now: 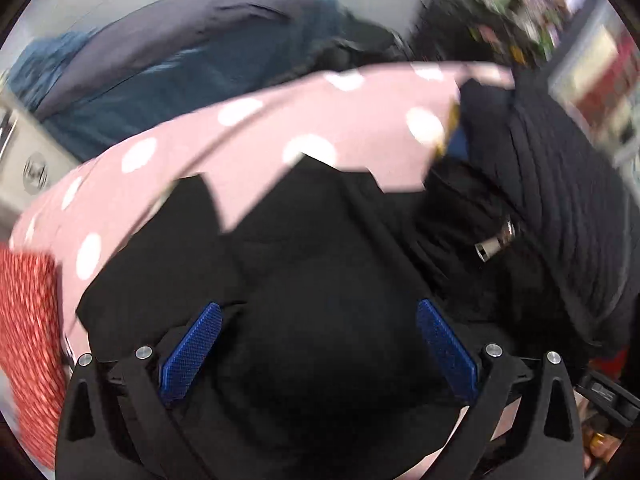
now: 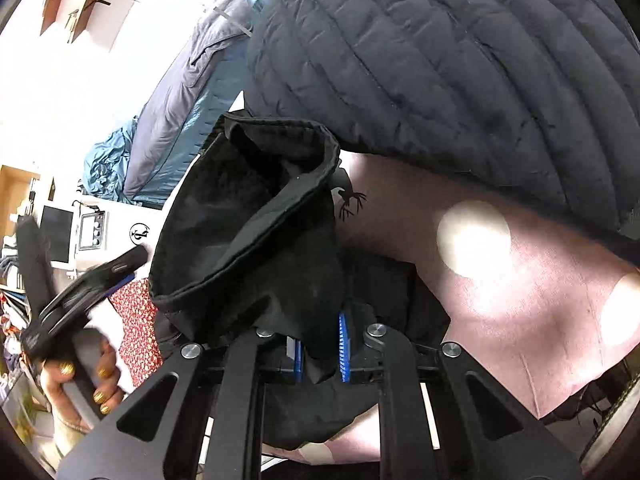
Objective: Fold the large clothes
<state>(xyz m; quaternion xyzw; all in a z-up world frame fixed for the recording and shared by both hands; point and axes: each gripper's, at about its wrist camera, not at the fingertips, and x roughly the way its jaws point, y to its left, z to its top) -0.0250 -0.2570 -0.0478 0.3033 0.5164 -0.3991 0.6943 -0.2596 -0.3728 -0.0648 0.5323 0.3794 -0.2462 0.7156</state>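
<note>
Right claw: the right claw is pinching a fold of the soft black fabric garment between its blue ribbed pads.
Left claw: the left claw is standing wide apart over the black cloth, nothing between its blue pads.
Garment place: it is lying bunched on the pink bedsheet with large white dots, beside a dark quilted puffer jacket.
Left hand: the hand is gripping the other tool's handle.
Writing: only a small black spider-like print is showing; no readable lettering.
</note>
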